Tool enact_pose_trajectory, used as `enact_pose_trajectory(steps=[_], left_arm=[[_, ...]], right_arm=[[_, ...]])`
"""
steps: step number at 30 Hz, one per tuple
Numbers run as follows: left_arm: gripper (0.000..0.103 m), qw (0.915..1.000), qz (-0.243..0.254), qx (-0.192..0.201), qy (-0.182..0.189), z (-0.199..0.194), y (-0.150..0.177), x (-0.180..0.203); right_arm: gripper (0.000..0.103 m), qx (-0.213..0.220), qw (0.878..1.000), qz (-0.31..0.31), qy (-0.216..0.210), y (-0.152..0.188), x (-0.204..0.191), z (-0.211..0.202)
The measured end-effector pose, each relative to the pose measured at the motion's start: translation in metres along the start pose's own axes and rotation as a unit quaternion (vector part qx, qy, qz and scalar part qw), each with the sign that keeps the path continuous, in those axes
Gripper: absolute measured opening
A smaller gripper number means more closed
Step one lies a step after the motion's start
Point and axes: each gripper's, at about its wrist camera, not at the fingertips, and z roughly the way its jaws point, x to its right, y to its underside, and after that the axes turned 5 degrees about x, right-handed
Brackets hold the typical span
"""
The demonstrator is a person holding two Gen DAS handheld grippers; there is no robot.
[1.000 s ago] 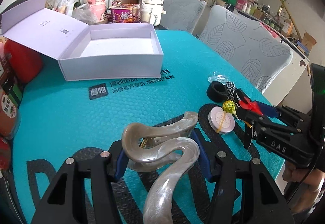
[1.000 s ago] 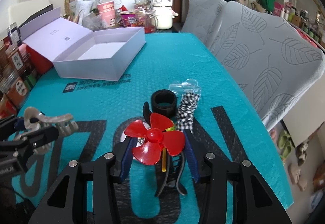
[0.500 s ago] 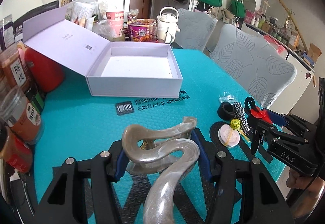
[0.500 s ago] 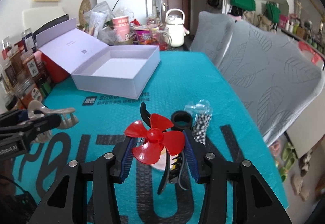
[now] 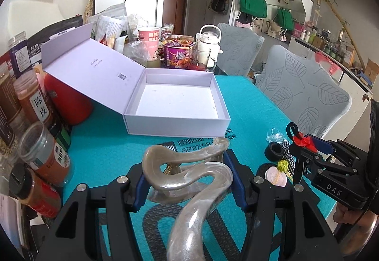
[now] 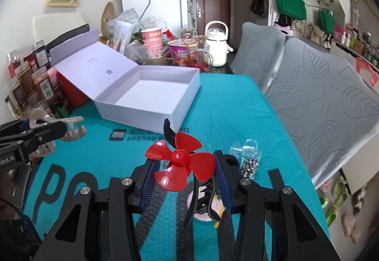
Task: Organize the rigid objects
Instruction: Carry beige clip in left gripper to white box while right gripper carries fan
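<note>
Change since earlier frames: both grippers have risen off the teal mat; the lavender box (image 5: 177, 104) has slid from the upper part of both views toward the middle, and more of the room above the table shows.
Left gripper (image 5: 187, 180): lower centre of the left wrist view; jaws partly closed, blue pads pressing both sides of the pearly grey claw clip (image 5: 189, 173).
Grey clip, lie: between the pads, held clear of the mat; long curved arm runs from the pads down toward the bottom edge; spring visible at its left loop. In the right wrist view it sits at the left edge, teeth pointing down and right.
Right gripper (image 6: 184, 173): lower centre of the right wrist view; jaws partly closed on the black hair clip (image 6: 201, 192) that carries a red propeller (image 6: 181, 158).
Black clip, lie: long axis roughly upright between the pads, curled tip toward the top, propeller face turned to the camera.
Left on the mat (image 5: 106, 149): black ring (image 5: 274, 151), checked bow in clear wrap (image 6: 248, 164), round pink compact (image 5: 275, 176), all just beside one another, right of the left gripper.
Box: lid open to the left, inside bare, beyond both grippers.
Writing: "DAS" on the right gripper body; "bot.AI" on the left gripper body; "陈皮" on a jar (image 5: 33, 97) at left; black print on the mat before the box, too small to read; small print and a square code inside the lid, unreadable.
</note>
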Motion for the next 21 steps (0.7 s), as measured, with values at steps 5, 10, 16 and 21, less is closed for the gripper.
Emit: enact_pose_trajectory(steps=[5, 10, 16, 21], left_arm=[[0.057, 0.9999, 0.002, 0.008, -0.008, 0.001, -0.014, -0.005], [0.057, 0.9998, 0.003, 0.017, -0.008, 0.004, -0.030, -0.009], [0.057, 0.9995, -0.001, 0.033, -0.004, 0.010, -0.052, -0.013], [0.057, 0.9992, 0.002, 0.041, 0.002, 0.021, -0.071, -0.012]], right_arm=[[0.045, 0.003, 1.000, -0.009, -0.008, -0.014, -0.008, 0.007], [0.045, 0.004, 1.000, -0.015, -0.012, -0.027, -0.011, 0.015], [0.045, 0.009, 1.000, -0.016, -0.023, -0.047, -0.010, 0.026], [0.045, 0.010, 0.999, -0.023, -0.022, -0.065, -0.010, 0.037]])
